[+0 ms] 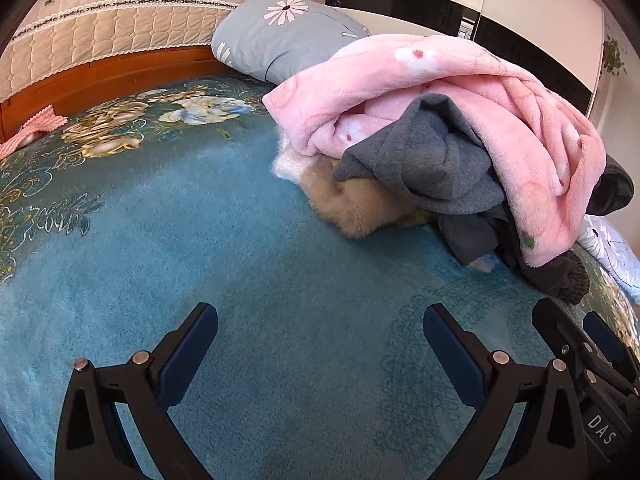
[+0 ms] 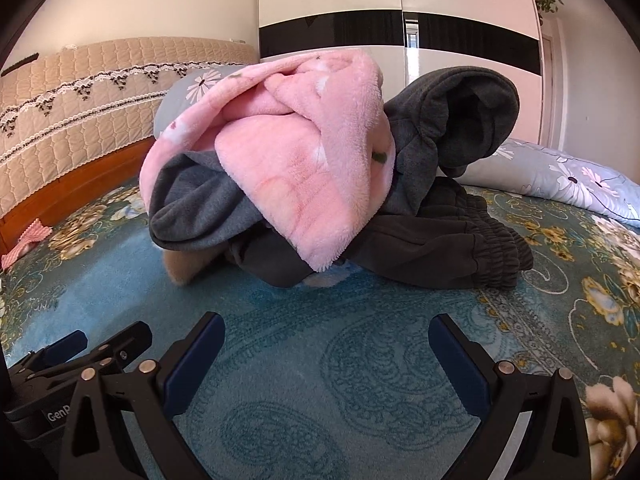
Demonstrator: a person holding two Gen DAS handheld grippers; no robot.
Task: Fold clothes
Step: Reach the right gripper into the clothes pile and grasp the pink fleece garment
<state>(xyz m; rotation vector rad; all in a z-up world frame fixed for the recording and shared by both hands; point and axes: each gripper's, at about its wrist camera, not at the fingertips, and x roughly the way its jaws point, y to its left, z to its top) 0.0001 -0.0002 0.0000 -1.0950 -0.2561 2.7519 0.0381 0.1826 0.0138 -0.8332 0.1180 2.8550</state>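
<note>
A heap of clothes lies on the teal bed blanket (image 1: 240, 260). On top is a pink fleece garment (image 1: 460, 92) (image 2: 296, 168). Under it sit a grey fleece piece (image 1: 432, 160) (image 2: 192, 208), a tan furry item (image 1: 352, 208) (image 2: 180, 268) and dark sweatpants with elastic cuffs (image 2: 460, 248) (image 1: 560, 276). My left gripper (image 1: 320, 320) is open over bare blanket, short of the heap. My right gripper (image 2: 326, 330) is open too, just in front of the pile. Each gripper shows at the edge of the other's view. Neither holds anything.
A grey flowered pillow (image 1: 280, 36) lies behind the heap, another (image 2: 560, 180) to the right. The quilted beige headboard (image 1: 112, 28) with a wooden rail (image 1: 100, 76) runs along the left. A pink-white cloth (image 1: 32, 128) lies by the rail. Wardrobe doors (image 2: 360, 8) stand behind.
</note>
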